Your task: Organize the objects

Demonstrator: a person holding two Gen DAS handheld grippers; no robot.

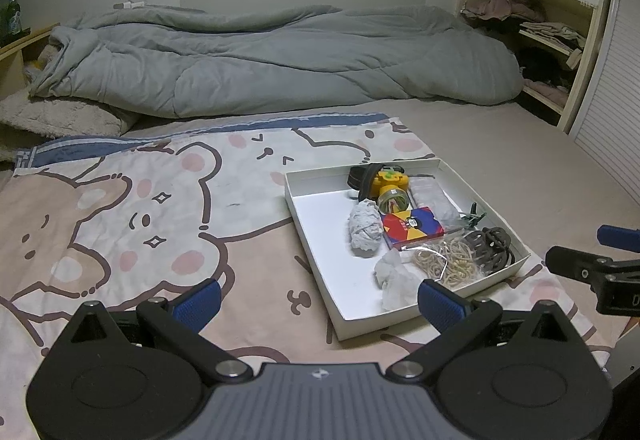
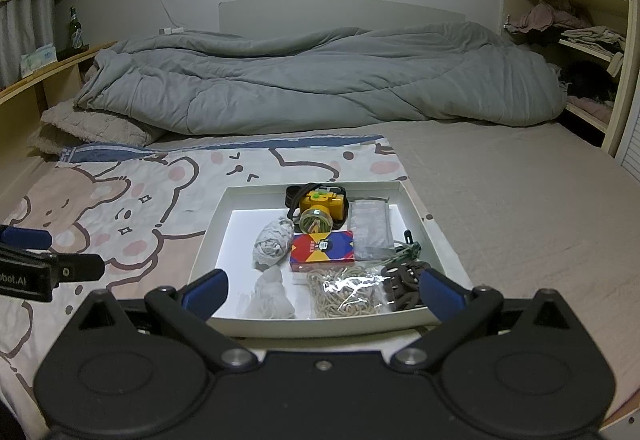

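A white shallow box (image 1: 316, 236) (image 2: 218, 224) sits on a bear-print cloth on the bed. It holds a yellow headlamp (image 1: 390, 186) (image 2: 320, 206), a colourful card box (image 1: 412, 226) (image 2: 322, 246), two crumpled tissues (image 1: 364, 228) (image 2: 272, 240), a bag of rubber bands (image 1: 448, 260) (image 2: 344, 292), dark hair ties (image 1: 490, 244) (image 2: 404, 280) and a grey packet (image 2: 370, 226). My left gripper (image 1: 318, 300) is open and empty, just left of the box's near corner. My right gripper (image 2: 324, 292) is open and empty over the box's near edge.
A grey duvet (image 1: 260, 56) (image 2: 312, 80) lies across the back of the bed. Shelves with clothes (image 1: 536, 36) (image 2: 576, 44) stand at the right. A ledge with a green bottle (image 2: 75, 28) runs along the left.
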